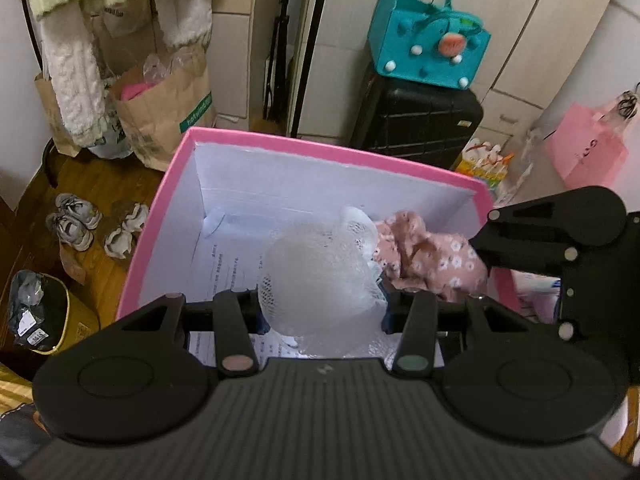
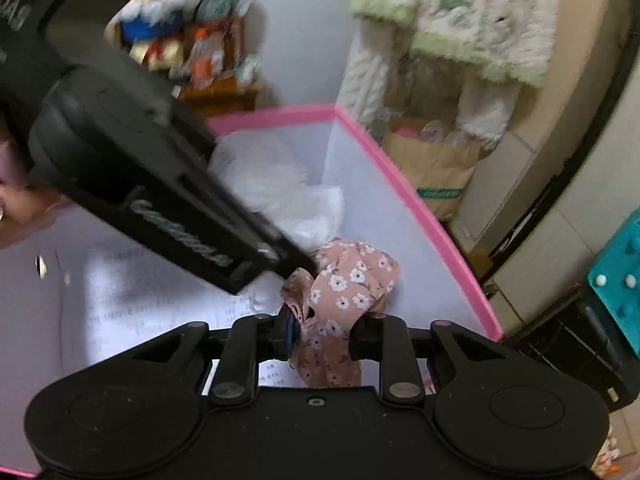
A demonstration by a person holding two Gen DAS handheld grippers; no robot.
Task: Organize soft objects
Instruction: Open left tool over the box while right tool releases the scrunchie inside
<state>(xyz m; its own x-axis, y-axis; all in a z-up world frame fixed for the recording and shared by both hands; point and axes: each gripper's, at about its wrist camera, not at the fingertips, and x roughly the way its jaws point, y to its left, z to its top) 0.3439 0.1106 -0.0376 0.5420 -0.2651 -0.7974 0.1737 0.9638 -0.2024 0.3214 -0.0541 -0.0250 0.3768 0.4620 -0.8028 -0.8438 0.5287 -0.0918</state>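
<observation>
A pink box (image 1: 320, 148) with white inner walls stands open below both grippers; its rim also shows in the right wrist view (image 2: 400, 184). My left gripper (image 1: 322, 312) is shut on a white mesh hat (image 1: 316, 276) and holds it inside the box. My right gripper (image 2: 320, 336) is shut on a pink floral cloth (image 2: 348, 280) and holds it inside the box, just right of the hat. The floral cloth also shows in the left wrist view (image 1: 432, 256), with the right gripper's body beside it. The left gripper's body crosses the right wrist view and hides part of the hat (image 2: 280, 184).
Printed paper (image 1: 224, 268) lies on the box floor. Brown paper bags (image 1: 168, 112), shoes (image 1: 76, 220) and a yellow bin (image 1: 44, 312) stand left of the box. A black suitcase (image 1: 416, 120) with a teal bag (image 1: 428, 48) stands behind it. Fluffy clothes (image 2: 460, 20) hang above.
</observation>
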